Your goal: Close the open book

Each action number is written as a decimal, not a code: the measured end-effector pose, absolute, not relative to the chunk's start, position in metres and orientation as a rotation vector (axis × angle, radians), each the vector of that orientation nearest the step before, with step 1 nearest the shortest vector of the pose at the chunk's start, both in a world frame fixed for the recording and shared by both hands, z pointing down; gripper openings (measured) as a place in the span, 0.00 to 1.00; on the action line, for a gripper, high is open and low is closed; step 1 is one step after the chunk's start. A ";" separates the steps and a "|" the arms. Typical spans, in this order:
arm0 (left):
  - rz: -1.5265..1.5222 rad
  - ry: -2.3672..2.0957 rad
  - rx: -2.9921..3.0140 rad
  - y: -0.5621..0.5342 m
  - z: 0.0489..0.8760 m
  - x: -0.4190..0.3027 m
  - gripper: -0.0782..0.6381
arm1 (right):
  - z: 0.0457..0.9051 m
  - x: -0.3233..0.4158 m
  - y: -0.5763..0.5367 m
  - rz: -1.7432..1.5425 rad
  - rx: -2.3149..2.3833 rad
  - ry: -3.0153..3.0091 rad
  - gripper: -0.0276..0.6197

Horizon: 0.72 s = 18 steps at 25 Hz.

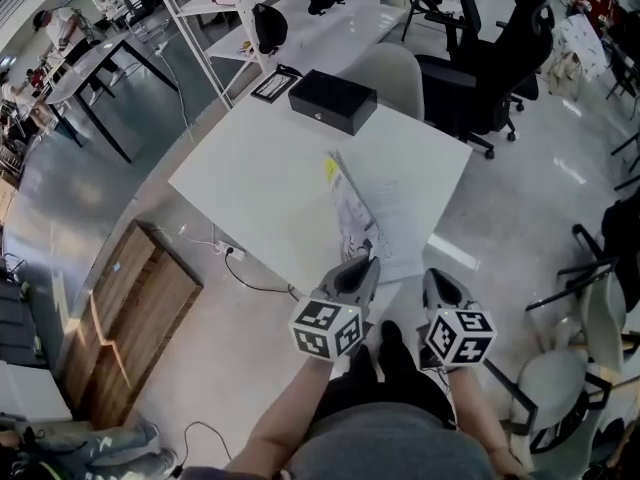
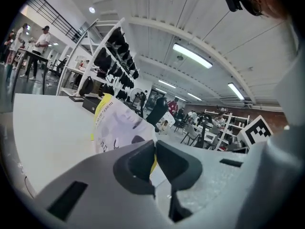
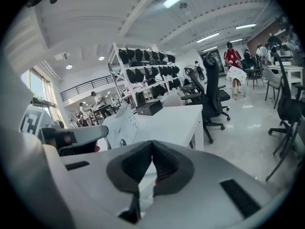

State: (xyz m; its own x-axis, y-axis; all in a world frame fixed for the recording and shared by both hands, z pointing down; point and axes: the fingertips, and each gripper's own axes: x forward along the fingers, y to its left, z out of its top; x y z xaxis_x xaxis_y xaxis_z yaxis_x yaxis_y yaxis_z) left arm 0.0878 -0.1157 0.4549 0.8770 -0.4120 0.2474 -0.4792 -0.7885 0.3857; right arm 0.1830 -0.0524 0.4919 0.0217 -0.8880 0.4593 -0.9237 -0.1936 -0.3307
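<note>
The left gripper [image 1: 365,260] is held at the near end of the book [image 1: 400,213], and in the left gripper view its jaws are seen clamped on the near edge of a raised leaf [image 2: 116,125], a yellow strip of which shows between the pads. The right gripper [image 1: 432,278] is held just to the near right of the book, beside the left gripper and apart from the pages, and in the right gripper view its jaws are seen pressed together at the tips with nothing caught between them. The book is laid open on the white table [image 1: 260,183], toward the table's near right side, with its right-hand pages flat and the raised leaf stood almost upright along the book's left side, printed with dark drawings and edged in yellow at its far top corner. To the near left of the book, down on the floor, a wooden cabinet [image 1: 130,313] is seen beside the table. Beyond the book, at the far edge of the table, a black box [image 1: 332,100] is set, and a flat black-framed item [image 1: 272,86] is laid just left of the box. Farther off past the book, a white chair [image 1: 395,73] is pushed up to the table's far side, and a black office chair [image 1: 485,58] is stood to its right
</note>
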 end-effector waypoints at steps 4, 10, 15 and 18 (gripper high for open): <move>0.279 -0.597 2.614 -0.106 0.469 0.104 0.13 | 0.494 0.187 -0.046 0.916 2.226 -1.930 0.05; 0.460 -0.600 2.618 -0.118 0.506 0.115 0.13 | 0.498 0.195 -0.039 0.947 2.266 -1.885 0.05; 0.605 -0.571 2.610 -0.114 0.527 0.130 0.13 | 0.502 0.199 -0.035 0.951 2.276 -1.857 0.05; 0.690 -0.533 2.603 -0.106 0.538 0.145 0.13 | 0.503 0.202 -0.035 0.958 2.287 -1.841 0.05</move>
State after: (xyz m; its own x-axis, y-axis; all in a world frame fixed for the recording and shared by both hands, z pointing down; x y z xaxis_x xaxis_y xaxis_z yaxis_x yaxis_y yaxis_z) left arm 0.1445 -0.1062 0.5376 0.8060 -0.2568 0.5332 -0.4508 -0.8502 0.2719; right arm 0.2023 -0.0347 0.5030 0.0977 -0.8656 0.4911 -0.8988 -0.2886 -0.3300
